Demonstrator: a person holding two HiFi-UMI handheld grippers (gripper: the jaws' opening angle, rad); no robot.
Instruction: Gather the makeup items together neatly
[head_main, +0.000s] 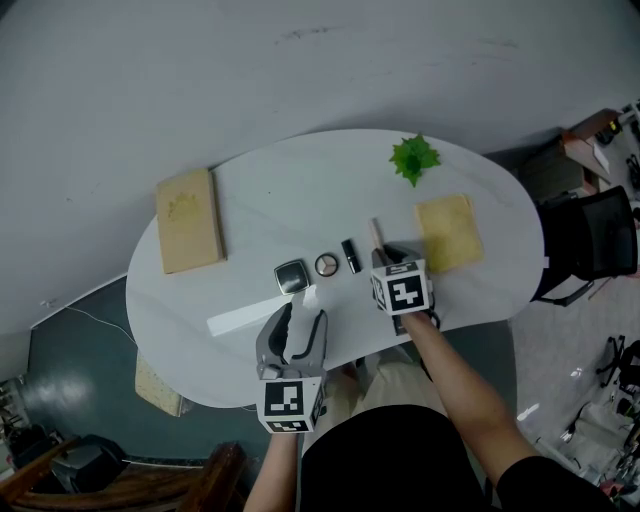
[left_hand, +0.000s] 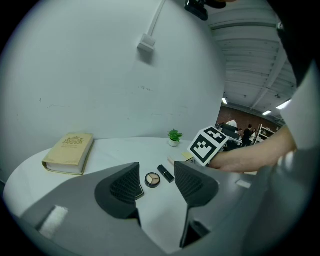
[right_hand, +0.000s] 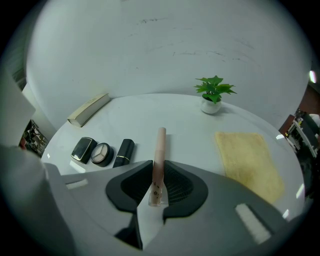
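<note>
The right gripper (right_hand: 157, 187) pinches a slim pink tube (right_hand: 159, 160) near its lower end. Its 2 jaws press on the tube's sides, so most of the tube's length juts out ahead over the white table (head_main: 250, 180). A grip at 1 end seems chosen so the free length can be laid flat and lined up with the other pieces. Whether the far tip touches the table I cannot tell.

3 makeup items already lie in a short row near the table's front edge. They are a dark square compact (head_main: 291, 277), a round eyeshadow compact (head_main: 326, 264) and a black lipstick (head_main: 351, 256), each close beside the next. The tube sits just right of the lipstick, between it and a yellow cloth (head_main: 449, 232), which looks like the open slot at the row's end.

The left gripper (left_hand: 156, 182) has its jaws spread with nothing between them. The round compact and lipstick only show through the gap, farther off on the table. It hovers at the near edge by the square compact, probably placed to straighten the row.

A book (head_main: 188, 220) and a small plant (head_main: 414, 158) stand well apart from the row and are not part of the set.
</note>
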